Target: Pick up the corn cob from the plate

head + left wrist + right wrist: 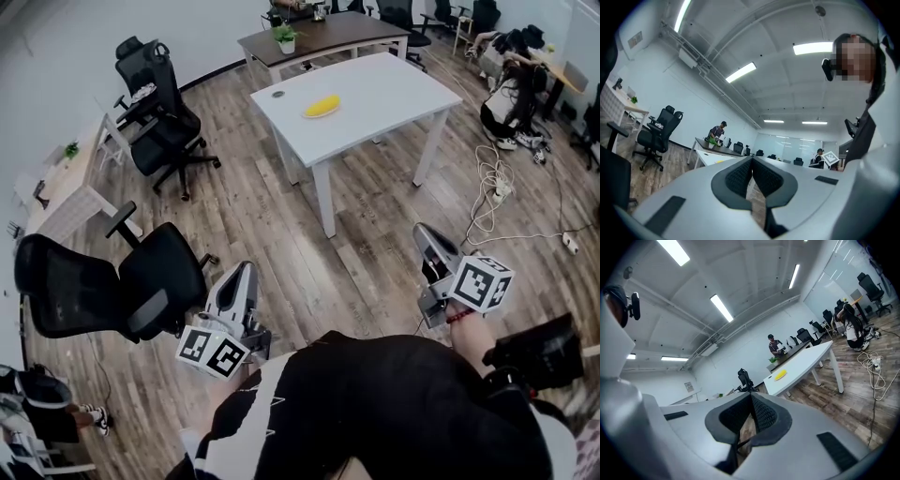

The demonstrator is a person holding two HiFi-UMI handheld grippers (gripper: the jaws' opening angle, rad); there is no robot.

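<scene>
Far ahead stands a white table (375,98) with a yellow item (322,106) lying on it, the corn cob on its plate; the two are too small to tell apart. The right gripper view shows the same yellow item (780,375) on the table (806,363). Both grippers hang low near my body, well short of the table. My left gripper (246,272) is shut with nothing in it, its pads meeting at the tips (751,161). My right gripper (422,231) also has its jaws together and empty (751,398).
Black office chairs (164,131) (112,281) stand at the left. Behind the white table is a brown desk (319,33) with a potted plant (286,37). Cables (492,187) lie on the wood floor at the right, near a seated person (511,94).
</scene>
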